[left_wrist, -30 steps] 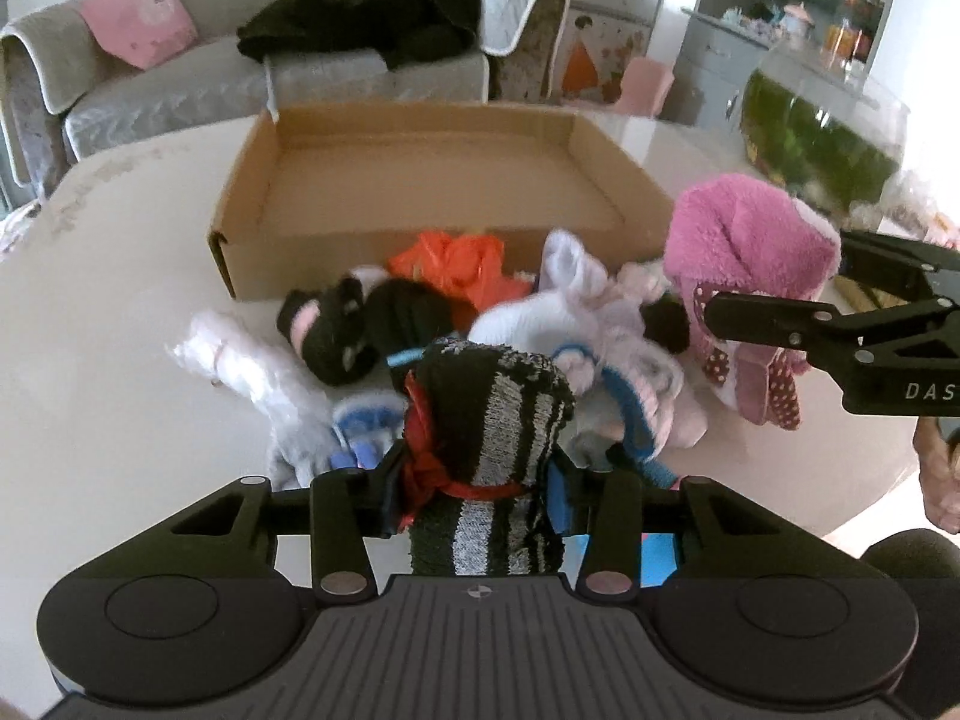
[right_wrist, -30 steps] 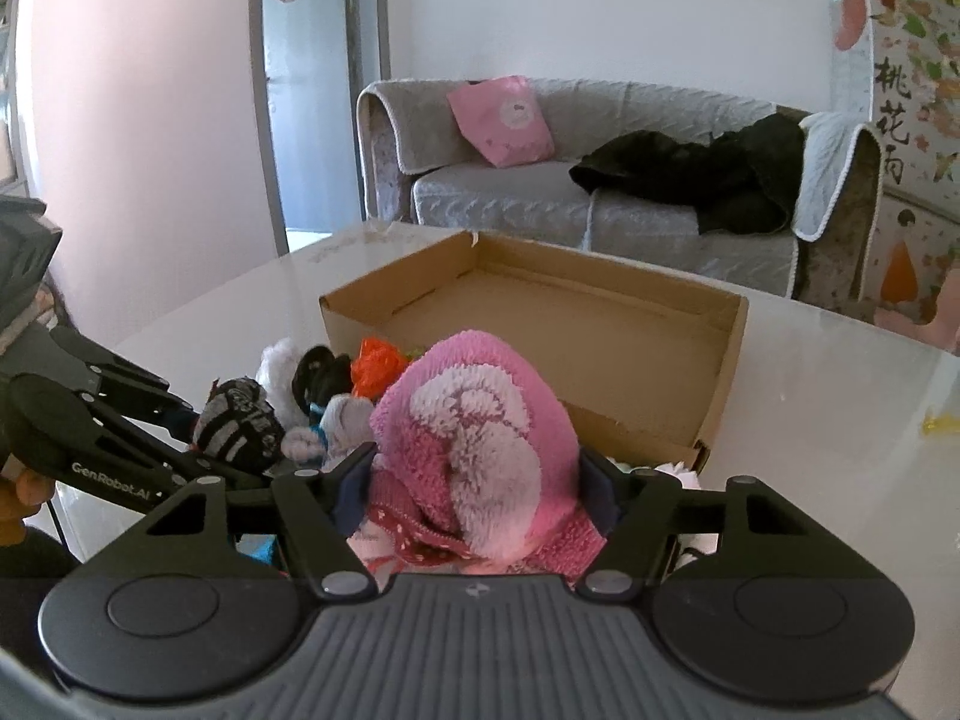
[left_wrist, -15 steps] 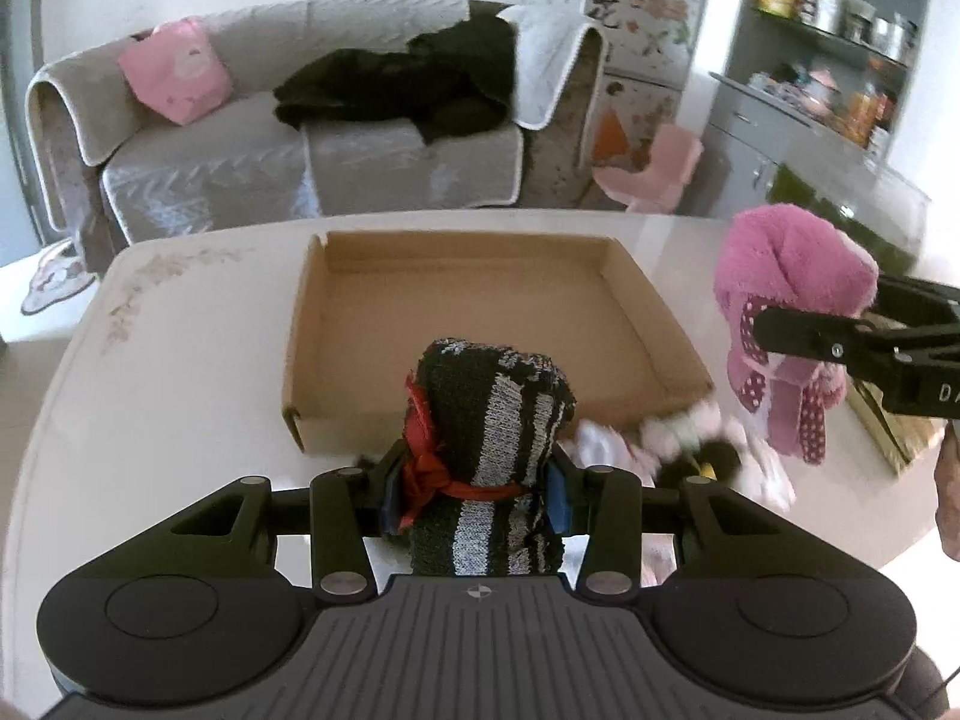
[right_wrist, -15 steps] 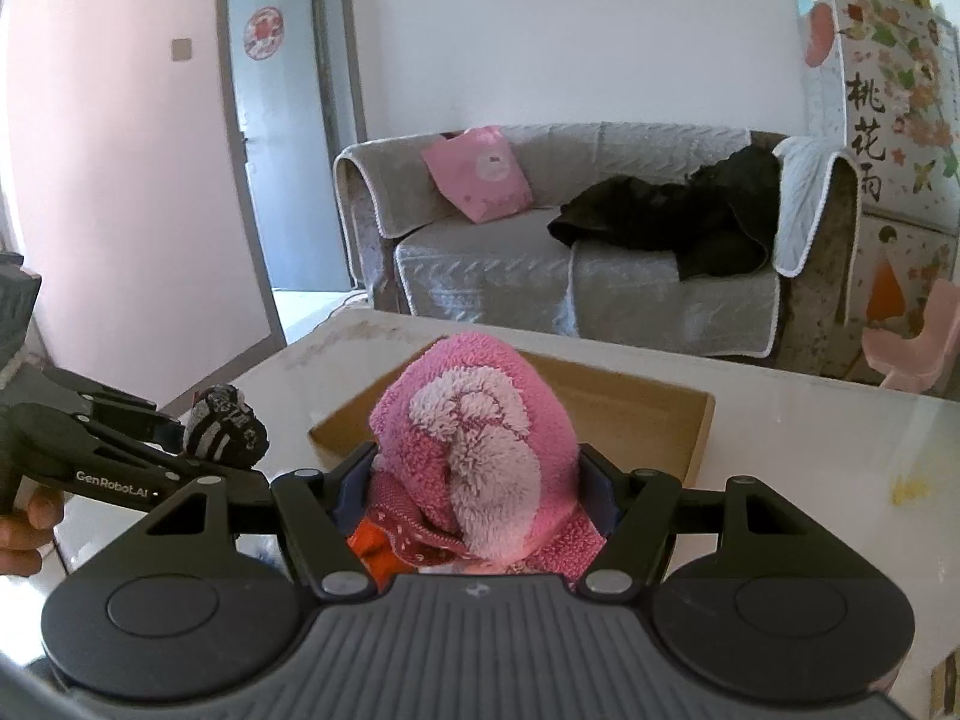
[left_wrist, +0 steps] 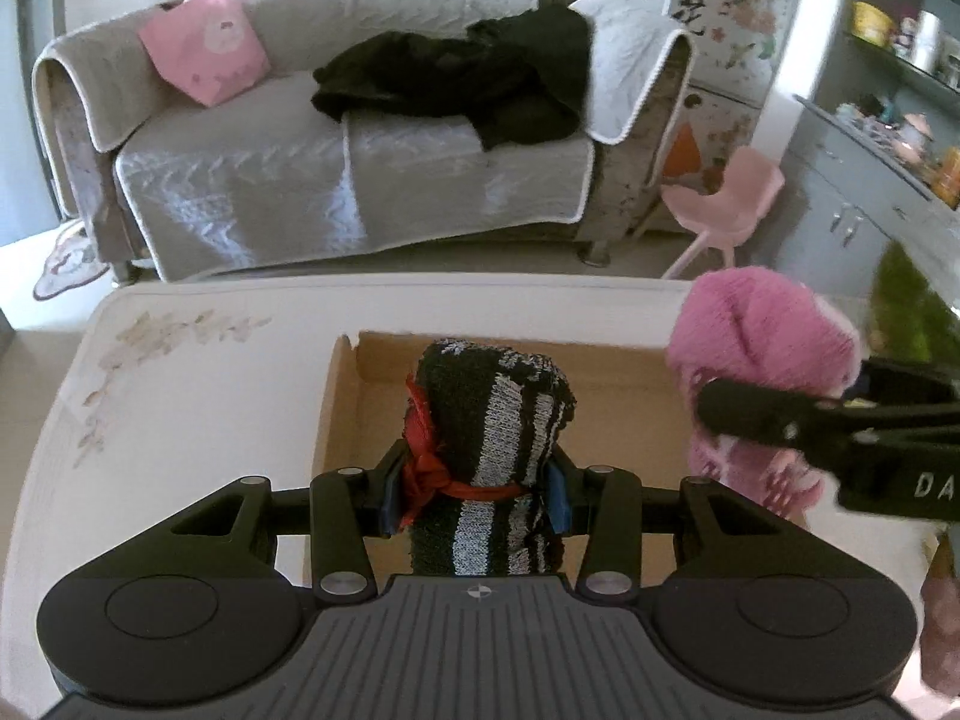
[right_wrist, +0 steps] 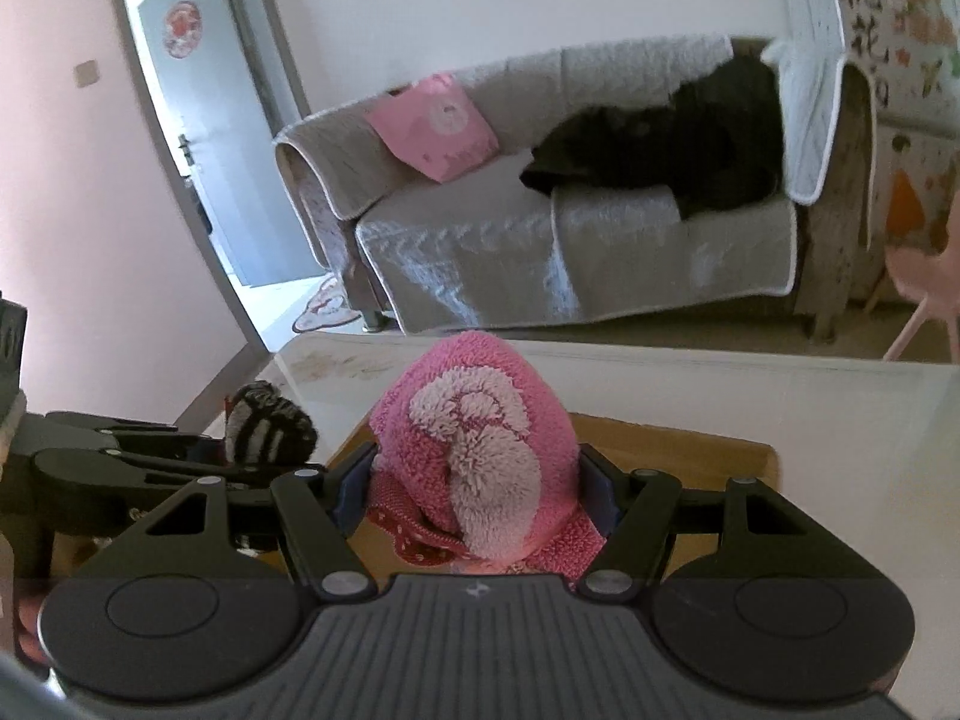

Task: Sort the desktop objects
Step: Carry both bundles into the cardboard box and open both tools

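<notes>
My left gripper point(left_wrist: 474, 495) is shut on a rolled black-and-grey striped sock bundle point(left_wrist: 492, 420) with red trim, held above the cardboard box point(left_wrist: 612, 414). My right gripper point(right_wrist: 477, 495) is shut on a fluffy pink sock bundle point(right_wrist: 480, 450) with a pale pink patch. In the left wrist view the pink sock bundle point(left_wrist: 762, 348) and the right gripper's fingers point(left_wrist: 780, 420) hang over the box's right side. In the right wrist view the striped sock bundle point(right_wrist: 267, 423) shows at left, above the box's point(right_wrist: 690, 450) near left corner.
The box lies on a white table point(left_wrist: 198, 396) with a faint floral print. Behind the table stand a grey covered sofa point(left_wrist: 336, 162) with a pink cushion point(left_wrist: 204, 48) and dark clothes, a small pink chair point(left_wrist: 726, 204), and a doorway point(right_wrist: 198, 138) at left.
Both grippers have risen and moved forward from the sock pile to over the box, each keeping its bundle. The pile of socks has dropped out of view.
</notes>
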The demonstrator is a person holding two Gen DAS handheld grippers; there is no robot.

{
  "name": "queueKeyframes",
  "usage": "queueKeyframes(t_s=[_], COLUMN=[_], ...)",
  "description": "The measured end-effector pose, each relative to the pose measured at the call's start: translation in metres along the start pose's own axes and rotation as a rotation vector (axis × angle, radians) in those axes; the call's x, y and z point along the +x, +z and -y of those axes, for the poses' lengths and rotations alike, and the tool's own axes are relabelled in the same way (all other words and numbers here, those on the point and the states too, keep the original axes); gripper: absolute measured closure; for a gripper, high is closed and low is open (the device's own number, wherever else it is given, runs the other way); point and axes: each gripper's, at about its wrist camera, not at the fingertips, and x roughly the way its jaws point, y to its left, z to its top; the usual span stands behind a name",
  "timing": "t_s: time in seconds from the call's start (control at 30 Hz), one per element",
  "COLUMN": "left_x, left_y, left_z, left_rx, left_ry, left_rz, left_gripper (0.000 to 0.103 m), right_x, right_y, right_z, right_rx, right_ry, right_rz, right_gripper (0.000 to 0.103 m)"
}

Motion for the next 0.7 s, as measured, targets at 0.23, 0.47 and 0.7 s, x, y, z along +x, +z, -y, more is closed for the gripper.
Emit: queueKeyframes(t_s=[0.23,0.47,0.7], left_x=[0.077,0.122,0.116], left_y=[0.014,0.005,0.000], left_z=[-0.015,-0.031,-0.027], left_rx=[-0.004,-0.002,0.009], left_ry=[0.016,0.043,0.033], left_rz=[-0.060,-0.112,-0.077], left_gripper=[0.052,0.052,0.022], right_x=[0.063,0.090,0.090], right_y=[0.002,-0.003,0.000], right_z=[0.011,0.014,0.000], right_rx=[0.039,0.065,0.026], right_ry=[-0.011,-0.014,-0.032], right_rz=[-0.091,-0.133,-0.136], right_gripper=[0.038,0.037,0.029])
